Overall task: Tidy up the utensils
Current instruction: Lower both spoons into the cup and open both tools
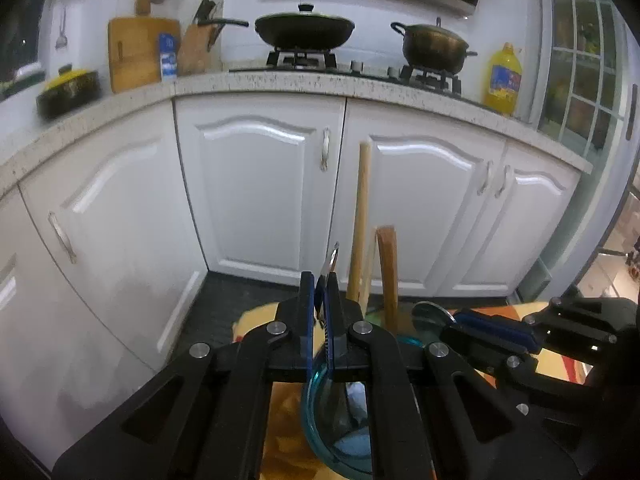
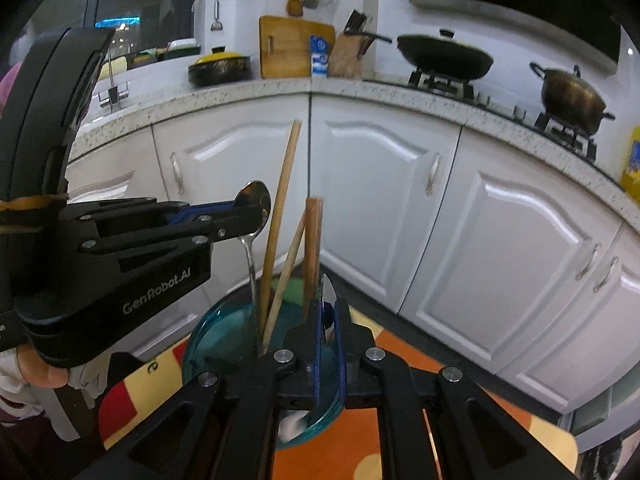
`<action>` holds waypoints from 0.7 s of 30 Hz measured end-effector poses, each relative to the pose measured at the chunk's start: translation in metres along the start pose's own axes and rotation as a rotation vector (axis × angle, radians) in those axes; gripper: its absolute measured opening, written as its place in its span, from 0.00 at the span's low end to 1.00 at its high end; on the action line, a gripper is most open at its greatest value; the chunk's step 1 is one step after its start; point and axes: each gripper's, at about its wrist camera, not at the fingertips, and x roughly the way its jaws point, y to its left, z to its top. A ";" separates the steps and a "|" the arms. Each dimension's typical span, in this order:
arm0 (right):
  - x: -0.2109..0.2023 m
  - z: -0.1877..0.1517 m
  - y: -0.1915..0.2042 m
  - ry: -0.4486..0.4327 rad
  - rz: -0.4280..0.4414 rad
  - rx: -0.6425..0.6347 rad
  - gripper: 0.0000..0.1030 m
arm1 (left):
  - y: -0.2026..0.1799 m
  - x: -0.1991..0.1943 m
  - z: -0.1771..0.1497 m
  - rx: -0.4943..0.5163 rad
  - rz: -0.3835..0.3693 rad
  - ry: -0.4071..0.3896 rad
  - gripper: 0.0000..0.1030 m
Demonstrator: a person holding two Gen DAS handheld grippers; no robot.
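A blue glass jar (image 1: 318, 432) (image 2: 208, 340) stands on a colourful table (image 2: 404, 364). Several wooden utensils (image 1: 362, 216) (image 2: 282, 208) stand upright in it. My left gripper (image 1: 320, 286) (image 2: 256, 218) is shut on a metal spoon (image 1: 331, 262) (image 2: 254, 200). That spoon is held bowl up, and its handle reaches down into the jar. My right gripper (image 2: 330, 306) (image 1: 448, 320) hovers over the jar's near rim, shut on a second metal spoon (image 2: 326, 292) (image 1: 430, 314). The second spoon shows edge-on in the right wrist view.
White cabinet doors (image 1: 260, 192) run under a speckled counter (image 1: 280, 80) beyond the table. A wok (image 1: 304, 30) and a pot (image 1: 434, 46) sit on the stove, with a yellow oil bottle (image 1: 503, 80) beside them. A person's hand (image 2: 44, 372) holds the left gripper.
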 end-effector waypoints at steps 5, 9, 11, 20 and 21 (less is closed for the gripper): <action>-0.004 -0.005 -0.016 -0.001 0.066 0.108 0.09 | -0.002 0.003 -0.005 -0.007 0.001 0.033 0.03; -0.012 -0.007 -0.028 -0.017 0.088 0.178 0.19 | -0.001 0.000 -0.007 -0.027 -0.007 0.037 0.16; -0.014 -0.008 -0.028 -0.018 0.083 0.184 0.19 | -0.001 -0.002 -0.008 -0.036 -0.016 0.035 0.34; -0.021 -0.013 -0.030 -0.018 0.073 0.207 0.19 | -0.002 -0.013 -0.008 -0.035 -0.012 0.037 0.40; -0.022 -0.013 -0.031 -0.020 0.072 0.206 0.19 | -0.002 -0.015 -0.008 -0.035 -0.010 0.035 0.41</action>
